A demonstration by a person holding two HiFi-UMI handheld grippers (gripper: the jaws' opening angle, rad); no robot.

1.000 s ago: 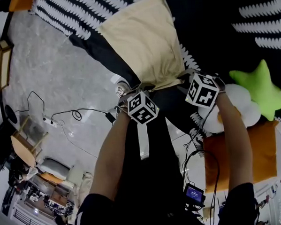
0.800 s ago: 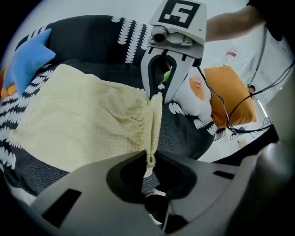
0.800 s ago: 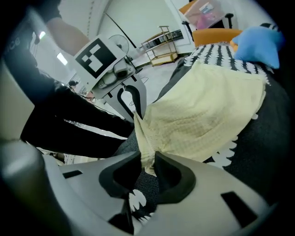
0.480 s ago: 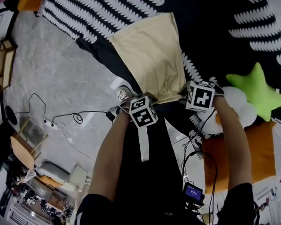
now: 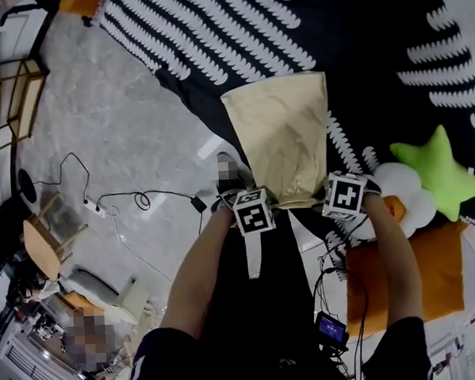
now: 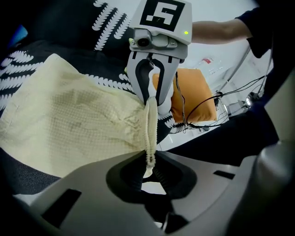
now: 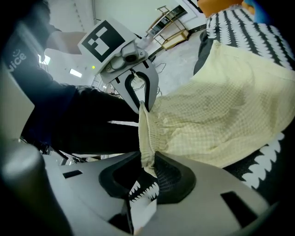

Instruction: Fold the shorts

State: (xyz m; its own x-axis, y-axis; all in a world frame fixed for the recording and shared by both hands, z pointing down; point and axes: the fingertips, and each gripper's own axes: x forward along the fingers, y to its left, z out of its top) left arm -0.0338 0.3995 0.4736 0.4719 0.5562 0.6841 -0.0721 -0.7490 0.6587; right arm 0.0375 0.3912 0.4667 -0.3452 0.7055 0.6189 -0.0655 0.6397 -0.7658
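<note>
The left gripper (image 6: 148,161) is closed, its jaws nearly together and pinching one end of the gathered elastic waistband of a pair of pale yellow shorts (image 6: 69,120). The right gripper (image 7: 147,161) is closed in the same way on the other end of that waistband, with a fold of the checked fabric (image 7: 221,110) squeezed between its pads. In the head view, the left gripper (image 5: 254,202) and right gripper (image 5: 333,194) sit side by side at the near edge of the shorts (image 5: 282,135), and the waistband runs straight between them. From the grippers the shorts stretch away from the person, over a black blanket with white leaf patterns (image 5: 213,35). The leg hems lie at the far end, well inside the blanket's edge. The waistband end is at the blanket's near edge, close to the grey marble floor (image 5: 116,144). Both bare forearms, left (image 5: 198,275) and right (image 5: 396,256), reach forward roughly parallel, with the grippers tipped downward. A green star cushion (image 5: 435,163) lies on the blanket just beyond the right gripper.
</note>
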